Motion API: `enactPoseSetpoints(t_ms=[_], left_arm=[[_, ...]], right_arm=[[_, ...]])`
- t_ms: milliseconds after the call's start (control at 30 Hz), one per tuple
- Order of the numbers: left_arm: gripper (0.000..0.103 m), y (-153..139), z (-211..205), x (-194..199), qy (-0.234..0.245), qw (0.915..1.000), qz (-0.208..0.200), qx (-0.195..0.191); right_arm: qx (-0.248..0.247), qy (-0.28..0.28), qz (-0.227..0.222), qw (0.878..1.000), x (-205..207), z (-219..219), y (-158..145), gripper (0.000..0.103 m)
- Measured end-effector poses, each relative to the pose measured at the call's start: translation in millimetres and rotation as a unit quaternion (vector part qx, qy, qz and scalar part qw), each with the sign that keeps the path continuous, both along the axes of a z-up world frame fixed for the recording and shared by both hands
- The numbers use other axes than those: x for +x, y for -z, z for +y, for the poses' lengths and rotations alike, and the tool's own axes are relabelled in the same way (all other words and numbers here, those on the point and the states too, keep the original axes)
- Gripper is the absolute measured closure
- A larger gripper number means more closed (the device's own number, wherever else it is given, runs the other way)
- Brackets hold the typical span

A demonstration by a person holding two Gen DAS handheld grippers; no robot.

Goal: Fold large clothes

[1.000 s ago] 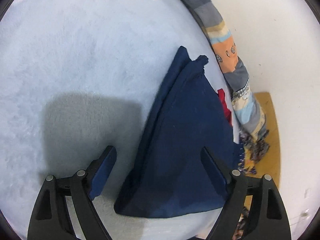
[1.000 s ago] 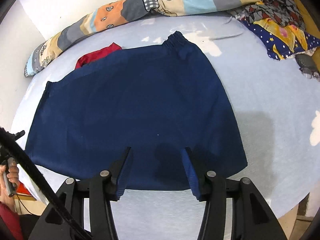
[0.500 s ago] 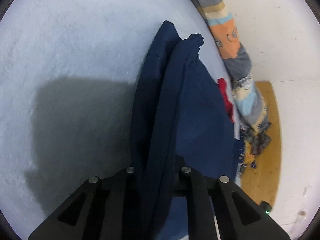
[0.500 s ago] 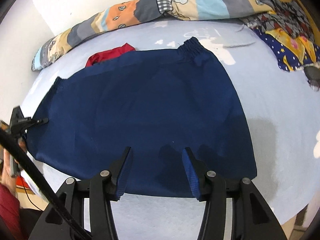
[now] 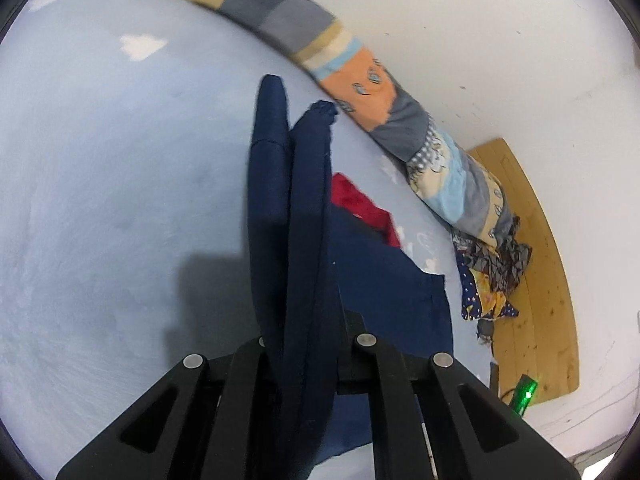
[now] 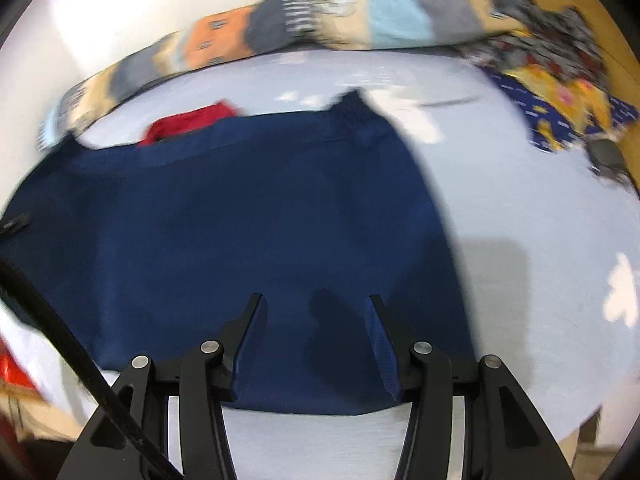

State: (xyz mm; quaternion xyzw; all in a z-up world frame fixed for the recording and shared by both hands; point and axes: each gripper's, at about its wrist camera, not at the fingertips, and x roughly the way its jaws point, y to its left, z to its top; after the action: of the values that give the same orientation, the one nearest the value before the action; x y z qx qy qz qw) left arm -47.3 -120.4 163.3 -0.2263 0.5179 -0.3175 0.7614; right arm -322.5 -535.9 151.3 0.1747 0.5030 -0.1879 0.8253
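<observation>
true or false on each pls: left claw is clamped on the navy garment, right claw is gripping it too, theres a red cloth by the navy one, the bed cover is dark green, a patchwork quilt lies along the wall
1. The left claw is clamped on the navy garment. True: a bunched fold runs between its closed fingers.
2. The right claw grips the garment too. False: its fingers stand apart over the near hem, nothing pinched between them.
3. A red cloth lies by the navy garment. True: it peeks out at the garment's far edge.
4. The bed cover is dark green. False: it is pale blue.
5. A patchwork quilt lies along the wall. True: it is rolled along the bed's far edge.
</observation>
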Motion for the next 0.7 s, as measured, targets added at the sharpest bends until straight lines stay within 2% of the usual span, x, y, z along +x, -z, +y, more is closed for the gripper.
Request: enactPoseSetpoints(t_ms=[133, 233, 467, 700], left_arm=[[0.095, -29, -34, -12, 0.015, 0.9991, -0.029, 0.029], [0.095, -50, -68, -23, 0.032, 0.9973, -0.049, 0.045], [0.095, -79, -149, -51, 0.077, 0.9916, -0.071, 0.076], [0.095, -76, -230, -89, 0.118, 0.9856, -0.077, 0.094]], right_arm=[[-0.043, 0.053, -0.014, 0.998, -18, -29, -15, 0.049], [-0.081, 0.082, -0.051, 0.992, -33, -40, -38, 0.049], [-0.054, 0.108, -0.093, 0.988, -50, -56, -56, 0.049], [-0.038, 0.131, -0.120, 0.983, -73, -72, -66, 0.049]])
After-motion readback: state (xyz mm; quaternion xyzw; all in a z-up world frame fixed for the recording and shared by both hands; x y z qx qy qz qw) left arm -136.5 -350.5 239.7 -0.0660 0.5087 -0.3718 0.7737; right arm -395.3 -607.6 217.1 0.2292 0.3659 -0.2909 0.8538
